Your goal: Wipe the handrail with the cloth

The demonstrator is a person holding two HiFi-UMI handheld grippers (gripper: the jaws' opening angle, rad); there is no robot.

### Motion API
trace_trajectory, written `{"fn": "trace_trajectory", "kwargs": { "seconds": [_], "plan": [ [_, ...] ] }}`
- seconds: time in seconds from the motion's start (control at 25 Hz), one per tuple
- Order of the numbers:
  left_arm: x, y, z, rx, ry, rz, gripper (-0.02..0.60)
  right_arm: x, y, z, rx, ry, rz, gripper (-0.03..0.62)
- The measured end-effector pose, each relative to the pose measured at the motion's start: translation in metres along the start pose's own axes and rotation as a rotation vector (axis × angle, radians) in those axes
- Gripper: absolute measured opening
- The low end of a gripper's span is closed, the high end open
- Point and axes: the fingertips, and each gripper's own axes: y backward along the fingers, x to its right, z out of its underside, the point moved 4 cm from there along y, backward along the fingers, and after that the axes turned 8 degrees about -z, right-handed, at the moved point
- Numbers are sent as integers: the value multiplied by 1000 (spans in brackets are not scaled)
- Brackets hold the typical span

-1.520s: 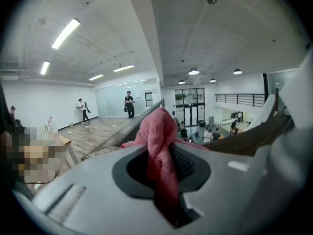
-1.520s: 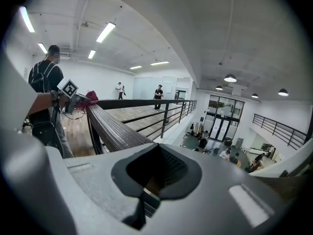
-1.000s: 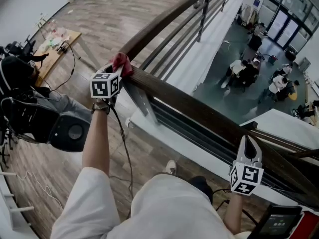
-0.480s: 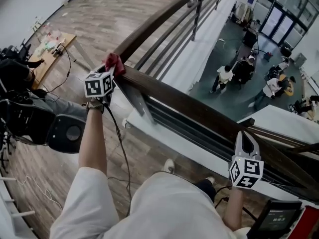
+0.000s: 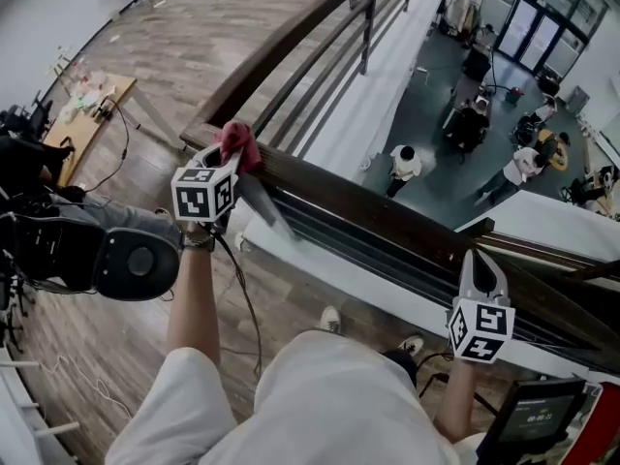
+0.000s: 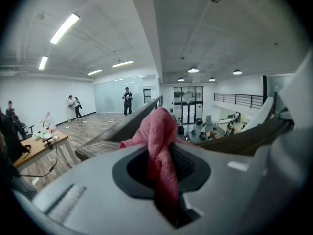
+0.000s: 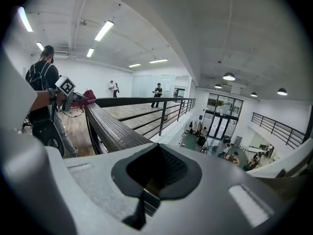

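Left gripper (image 5: 225, 158) is up at the wooden handrail (image 5: 387, 211), clamped tight on a red cloth (image 5: 236, 139). The cloth bunches out past the jaw tips and sits right on top of the handrail, near the corner where it bends. From the left gripper view the fabric fills the slot between the jaws and spills up over them, with the handrail running off behind it.

The marker cube (image 5: 203, 193) on that gripper shows a bold black-and-white square pattern, no letters. A black cable (image 5: 237, 279) trails down from it on the walkway side of the handrail.

Further along the handrail comes the right gripper (image 5: 481, 260), jaws pressed together with nothing in them, its tip pointing at the handrail. I can't tell whether it touches the wood. Its own cube (image 5: 481, 332) carries another black-and-white square pattern.

Just beyond that gripper, low on the walkway side of the handrail, there's a small screen (image 5: 533, 424) with pale figures on it, too small to read.

On the walkway side of the handrail, well back from it, stands a wooden table (image 5: 87, 114) with clutter on it. Nearer the left arm sits a rounded black case (image 5: 126, 260). Over the handrail, down on the lower floor, several people (image 5: 399, 163) are standing and sitting.
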Motion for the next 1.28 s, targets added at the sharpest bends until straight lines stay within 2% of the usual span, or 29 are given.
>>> {"fn": "trace_trajectory", "kwargs": {
  "seconds": [0.2,0.6,1.0,1.28],
  "plan": [
    [47,12,1,11,8,27,72,2,1,3,1,-8,-8,2],
    [121,28,0,3,-34,144,72,2,-1,2,10,1,-18,2],
    [210,50,2,29,-139,265,72,2,-1,4,27,18,-24,2],
    [248,60,-1,41,-180,331,72,3,2,3,33,34,-30,2]
  ]
}}
